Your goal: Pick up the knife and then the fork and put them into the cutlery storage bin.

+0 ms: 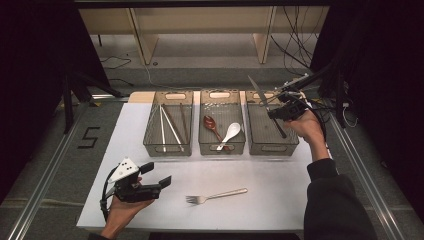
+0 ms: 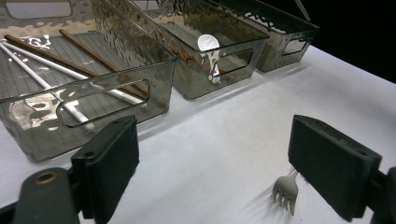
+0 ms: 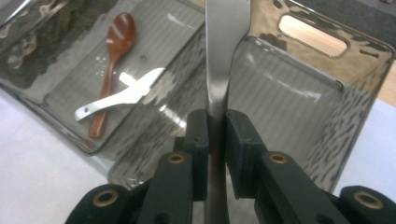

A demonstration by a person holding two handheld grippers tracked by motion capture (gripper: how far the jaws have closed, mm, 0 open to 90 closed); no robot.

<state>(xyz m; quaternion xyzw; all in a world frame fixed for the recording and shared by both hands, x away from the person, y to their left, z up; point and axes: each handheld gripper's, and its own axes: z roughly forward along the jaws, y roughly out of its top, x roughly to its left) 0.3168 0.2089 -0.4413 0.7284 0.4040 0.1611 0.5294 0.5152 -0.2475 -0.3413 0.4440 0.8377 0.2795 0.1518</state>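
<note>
A table knife (image 1: 258, 91) is clamped between the pads of my right gripper (image 1: 275, 113), blade slanting up to the left, above the right-hand grey bin (image 1: 272, 148). In the right gripper view the steel blade (image 3: 223, 56) rises from my right gripper (image 3: 216, 135) over that bin's ribbed floor (image 3: 299, 107). A metal fork (image 1: 216, 195) lies on the white table, tines to the left. My left gripper (image 1: 157, 175) rests open at the front left, a short way left of the fork. In the left gripper view, the fork tines (image 2: 286, 190) sit by the right jaw of my left gripper (image 2: 219, 163).
Three clear grey bins stand in a row at the back. The left bin (image 1: 167, 150) holds chopsticks (image 1: 170, 125). The middle bin (image 1: 221, 148) holds a brown spoon (image 1: 210, 123) and a white spoon (image 1: 231, 132). White table surface (image 1: 280, 175) lies open in front of the bins.
</note>
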